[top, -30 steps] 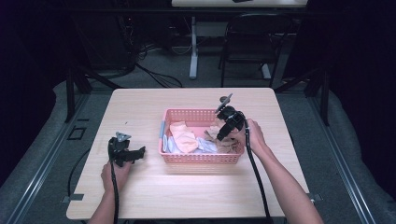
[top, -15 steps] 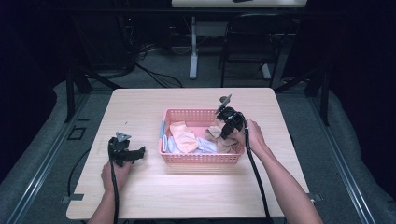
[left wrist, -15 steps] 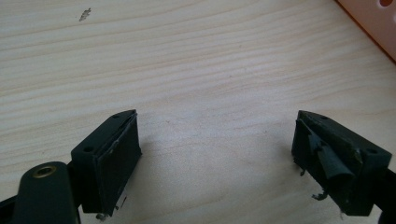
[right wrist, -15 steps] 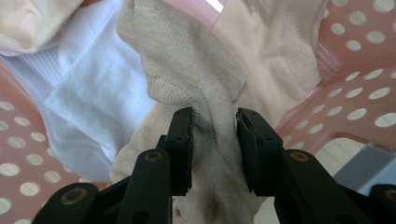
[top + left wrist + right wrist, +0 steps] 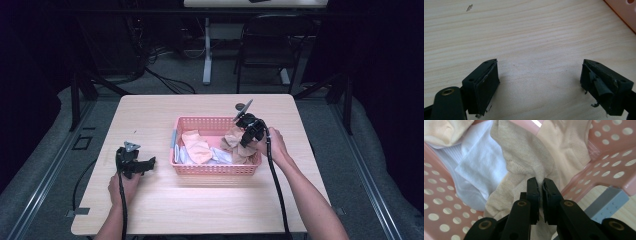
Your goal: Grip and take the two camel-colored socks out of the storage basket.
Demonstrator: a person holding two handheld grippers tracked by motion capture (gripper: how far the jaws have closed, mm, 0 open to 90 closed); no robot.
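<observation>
A pink perforated basket (image 5: pixel 216 170) stands mid-table with cloth items in it: a peach piece (image 5: pixel 196 146), a white one (image 5: pixel 220 156) and a beige sock (image 5: pixel 235 145). My right gripper (image 5: pixel 244 141) reaches into the basket's right end and is shut on the beige sock (image 5: pixel 524 157), whose knit bunches between the jaws of the right gripper (image 5: pixel 541 185). White cloth (image 5: pixel 477 167) lies beside it. My left gripper (image 5: pixel 150 162) rests on the bare table left of the basket; in the left gripper view the left gripper (image 5: pixel 539 82) is open over bare wood, nothing between its jaws.
The wooden table (image 5: pixel 200 210) has free room in front of and behind the basket. A corner of the basket (image 5: pixel 624 10) shows ahead of the left gripper. A grey-blue block (image 5: pixel 607 205) lies outside the basket wall. Chairs and cables stand on the floor beyond.
My right gripper has lifted slightly inside the basket, drawing the beige sock up with it. The left gripper has stayed put.
</observation>
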